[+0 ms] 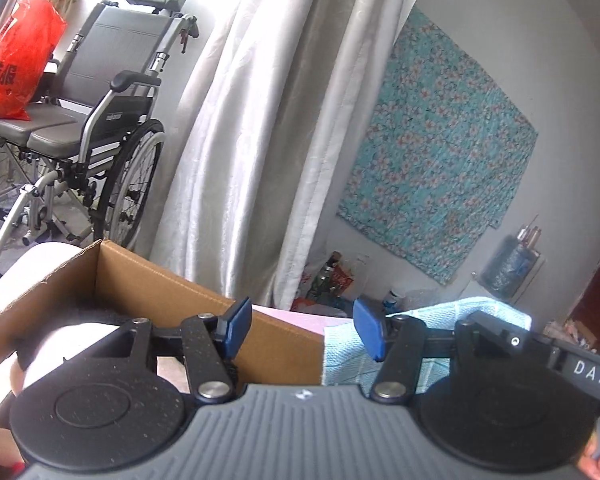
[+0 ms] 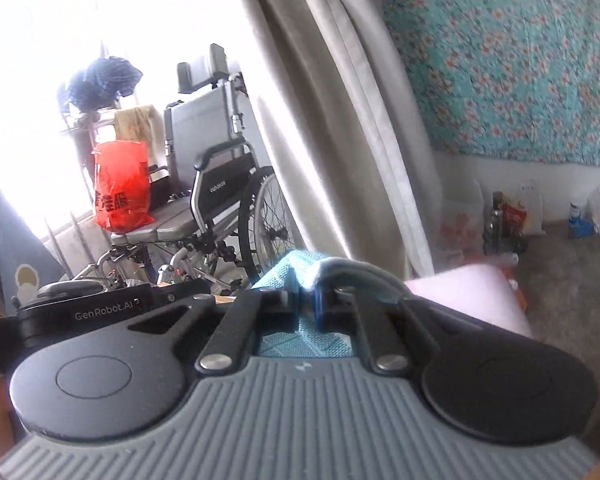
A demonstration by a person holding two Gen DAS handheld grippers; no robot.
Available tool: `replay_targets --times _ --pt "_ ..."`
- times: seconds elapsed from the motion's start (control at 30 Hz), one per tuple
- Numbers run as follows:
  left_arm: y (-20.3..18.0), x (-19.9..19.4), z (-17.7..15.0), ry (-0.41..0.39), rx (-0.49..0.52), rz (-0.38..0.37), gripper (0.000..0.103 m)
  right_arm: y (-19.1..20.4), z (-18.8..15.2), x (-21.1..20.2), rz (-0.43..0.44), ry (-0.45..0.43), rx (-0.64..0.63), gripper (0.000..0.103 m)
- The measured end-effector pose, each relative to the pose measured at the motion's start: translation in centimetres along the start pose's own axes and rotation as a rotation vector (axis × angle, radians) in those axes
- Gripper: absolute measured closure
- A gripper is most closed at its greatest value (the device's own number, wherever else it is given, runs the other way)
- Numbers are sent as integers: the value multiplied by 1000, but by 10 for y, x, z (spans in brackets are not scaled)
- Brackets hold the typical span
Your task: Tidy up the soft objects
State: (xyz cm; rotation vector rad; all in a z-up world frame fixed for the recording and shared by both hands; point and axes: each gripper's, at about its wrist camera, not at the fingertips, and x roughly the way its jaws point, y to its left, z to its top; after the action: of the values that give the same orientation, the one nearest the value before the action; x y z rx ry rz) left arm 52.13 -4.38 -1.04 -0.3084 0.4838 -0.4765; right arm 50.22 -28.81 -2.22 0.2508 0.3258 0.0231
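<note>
A grey padded wheelchair [image 1: 100,92] with a headrest and spoked wheels stands by the bright window. A red printed plastic bag [image 1: 18,60] sits on its seat. Pale cream curtains [image 1: 268,120] hang beside it. A teal floral patterned cloth [image 1: 440,140] hangs on the white wall. Below it, bottles and plastic packets [image 2: 508,216] crowd the floor by the wall.

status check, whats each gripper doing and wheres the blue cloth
Left gripper jaws open, nothing between them. Right gripper shut on light blue cloth. Cardboard box open just ahead of left. Nothing seen in the way.
</note>
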Motion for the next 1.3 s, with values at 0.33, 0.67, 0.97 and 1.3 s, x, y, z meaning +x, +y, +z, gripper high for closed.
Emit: replay_targets --times 0.33,0.67,0.97,1.3 --pt "-22 -25 30 69 -128 -273 42 -5 52 -91 139 -88 47 98" --pt "-10 -77 18 69 -303 -410 38 -9 80 -165 236 -103 108 98" --pt "4 -108 -7 68 -482 -510 89 11 73 -196 301 -39 136 97" --pt "18 -113 3 175 -409 -319 99 13 22 -180 299 115 326 97"
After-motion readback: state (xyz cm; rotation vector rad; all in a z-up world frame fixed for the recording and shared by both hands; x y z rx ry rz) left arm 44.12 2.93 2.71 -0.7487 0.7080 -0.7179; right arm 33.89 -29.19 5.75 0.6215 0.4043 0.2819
